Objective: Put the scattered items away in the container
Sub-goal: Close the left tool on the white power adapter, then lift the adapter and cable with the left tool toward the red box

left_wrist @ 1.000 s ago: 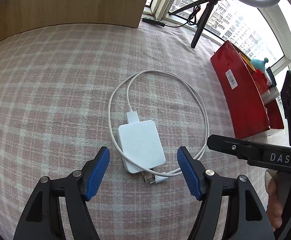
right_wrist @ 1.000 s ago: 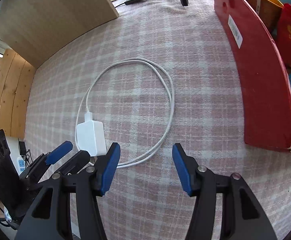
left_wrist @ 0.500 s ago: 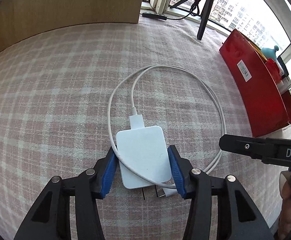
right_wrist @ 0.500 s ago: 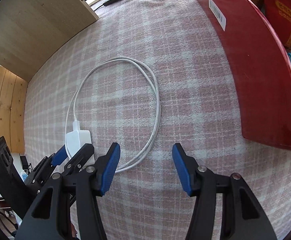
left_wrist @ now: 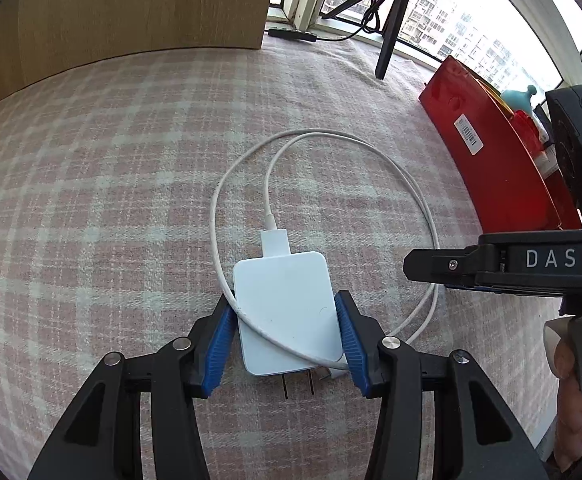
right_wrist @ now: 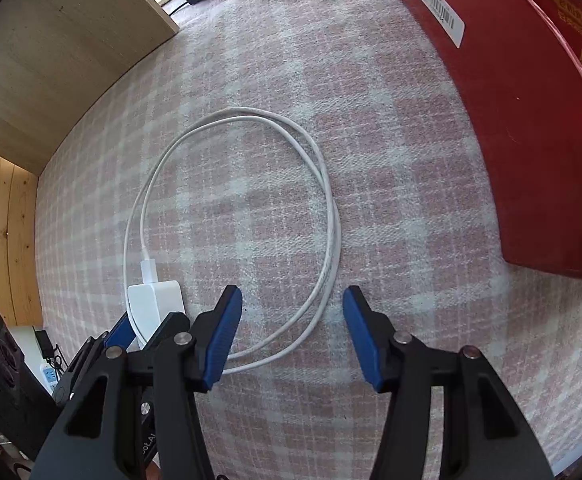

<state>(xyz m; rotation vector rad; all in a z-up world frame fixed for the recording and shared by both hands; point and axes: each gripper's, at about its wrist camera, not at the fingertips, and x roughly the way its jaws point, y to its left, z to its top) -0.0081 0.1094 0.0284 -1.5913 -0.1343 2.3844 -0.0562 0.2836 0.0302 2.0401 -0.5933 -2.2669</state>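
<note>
My left claw (left_wrist: 287,336) squeezes the flat white square charger block (left_wrist: 287,312) low in the frame, so I can lift it. My right claw (right_wrist: 291,332) waits wide over its looped white cable (right_wrist: 323,248). The tall red box (right_wrist: 511,120) stands upper right.

Left wrist view: sits close above plaid cloth (left_wrist: 111,200), faces forward along left gripper (left_wrist: 285,338) toward far edge with window (left_wrist: 471,28) and wooden panel (left_wrist: 131,4). Red container (left_wrist: 495,160) at right.

Right wrist view: sits low over cloth, to right of left gripper, faces forward along right gripper (right_wrist: 291,336); red container (right_wrist: 511,120) near, at right.

Shared: white charger (left_wrist: 287,312), looped cable (right_wrist: 323,208), cloth, container wall, wooden panel.
</note>
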